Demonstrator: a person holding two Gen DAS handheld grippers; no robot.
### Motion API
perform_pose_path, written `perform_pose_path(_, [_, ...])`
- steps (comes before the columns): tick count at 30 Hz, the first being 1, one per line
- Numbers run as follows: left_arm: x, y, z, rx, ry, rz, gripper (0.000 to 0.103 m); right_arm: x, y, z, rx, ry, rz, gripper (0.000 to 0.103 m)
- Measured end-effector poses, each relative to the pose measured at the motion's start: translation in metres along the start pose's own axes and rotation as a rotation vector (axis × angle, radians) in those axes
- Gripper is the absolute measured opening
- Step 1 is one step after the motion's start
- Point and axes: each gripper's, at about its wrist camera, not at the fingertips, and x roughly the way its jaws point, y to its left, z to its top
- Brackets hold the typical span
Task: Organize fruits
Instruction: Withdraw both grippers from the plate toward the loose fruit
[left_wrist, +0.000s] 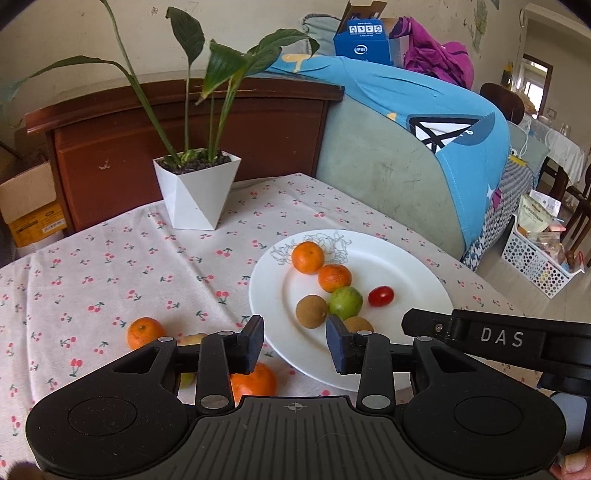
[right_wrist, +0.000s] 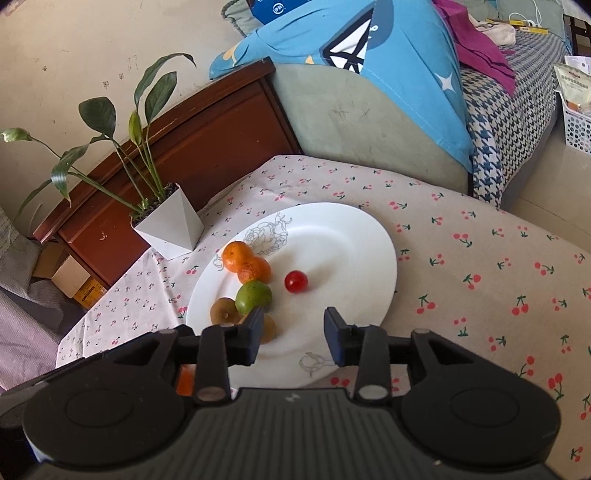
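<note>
A white plate (left_wrist: 391, 258) lies on the cherry-print cloth and holds two oranges (left_wrist: 306, 257), a green fruit (left_wrist: 345, 302), a red tomato (left_wrist: 380, 296) and two brown kiwis (left_wrist: 311, 311). My left gripper (left_wrist: 295, 332) hovers open over the plate's near left rim, with nothing between its fingers. Loose on the cloth are an orange (left_wrist: 146, 332), a second orange (left_wrist: 255, 382) under the left finger, and a pale fruit (left_wrist: 192, 338). My right gripper (right_wrist: 293, 325) is open and empty above the plate (right_wrist: 332, 236), near the tomato (right_wrist: 296, 281) and a kiwi (right_wrist: 267, 326).
A white pot with a leafy plant (left_wrist: 197, 192) stands at the table's back left. A black housing marked DAS (left_wrist: 498, 338) reaches in from the right. A sofa under a blue blanket (left_wrist: 424, 122) borders the table, and a white basket (left_wrist: 539, 258) sits on the floor.
</note>
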Motion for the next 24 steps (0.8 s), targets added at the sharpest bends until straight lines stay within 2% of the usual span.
perform_pose_path(2, [-0.005,0.007,0.0,-0.005,0.01,0.022,0.042,-0.001,0.0,-0.001,0.01,0.003,0.013,0.046])
perform_pose_path(4, [-0.01,0.014,0.001,0.0,0.013,0.048,0.044,0.0,0.0,-0.002,0.029,0.019,0.031,0.056])
perform_pose_path(14, [-0.033,0.051,0.002,-0.06,0.035,0.121,0.045,0.0,0.014,-0.011,-0.01,0.067,0.086,0.056])
perform_pose_path(18, [-0.042,0.068,0.0,-0.101,0.022,0.152,0.051,0.001,0.021,-0.016,-0.033,0.087,0.108,0.056])
perform_pose_path(24, [-0.043,0.094,-0.009,-0.16,0.035,0.205,0.051,0.004,0.03,-0.024,-0.06,0.105,0.131,0.056])
